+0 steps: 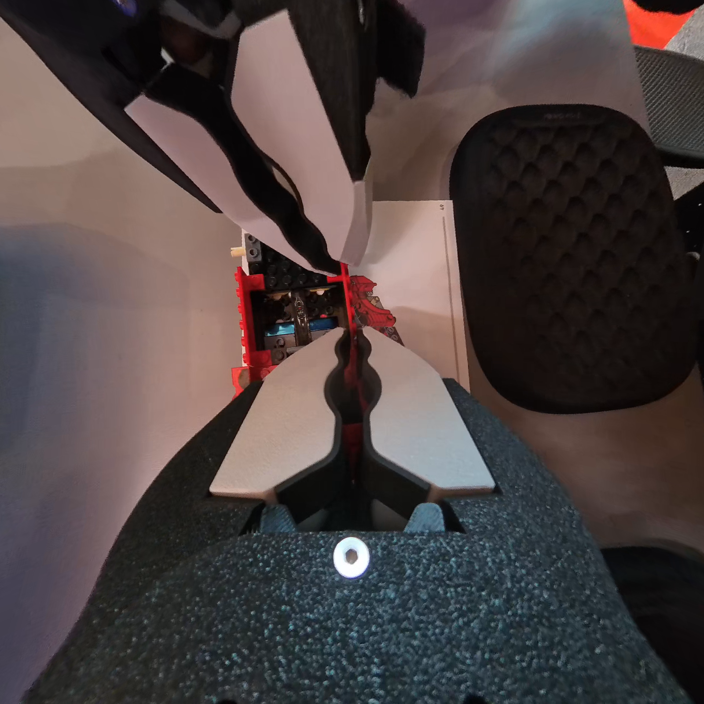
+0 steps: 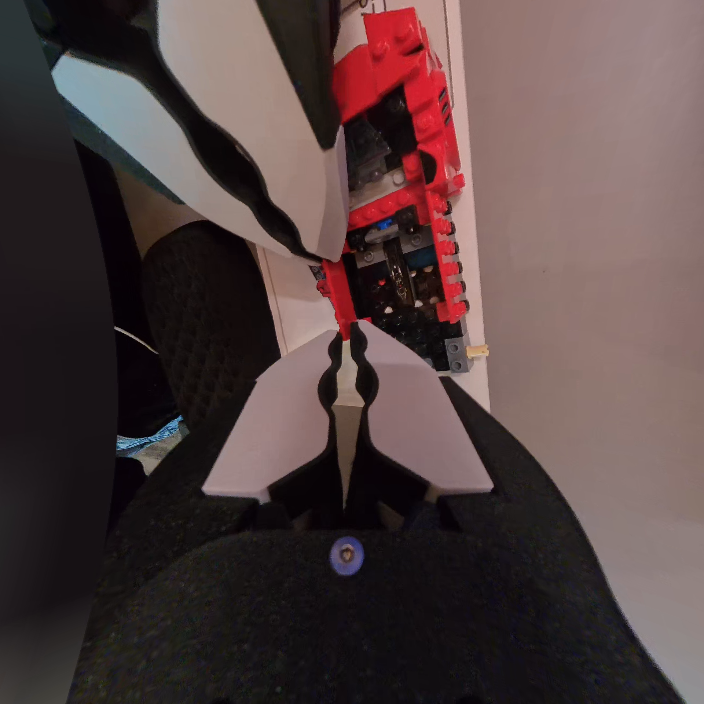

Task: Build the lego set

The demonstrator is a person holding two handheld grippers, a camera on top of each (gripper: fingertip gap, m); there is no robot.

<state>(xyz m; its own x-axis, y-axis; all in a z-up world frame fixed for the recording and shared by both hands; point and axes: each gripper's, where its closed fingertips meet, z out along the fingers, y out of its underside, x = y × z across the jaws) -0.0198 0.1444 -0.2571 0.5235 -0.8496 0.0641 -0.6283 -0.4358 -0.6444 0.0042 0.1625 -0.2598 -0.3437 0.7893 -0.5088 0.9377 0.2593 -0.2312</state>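
both hand-held grippers (image 1: 352, 335) (image 2: 347, 330) pinch red lego wall (image 2: 341, 293); black cushion (image 1: 571, 259) beside booklet (image 1: 415, 266).

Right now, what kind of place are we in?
Probably a desk at home or in an office. A pale tabletop carries the half-built red and black lego model on an open instruction booklet, and a black mesh office chair stands at the edge.

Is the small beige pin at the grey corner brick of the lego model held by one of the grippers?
No. The beige pin sticks out free from the grey corner brick, apart from both grippers.
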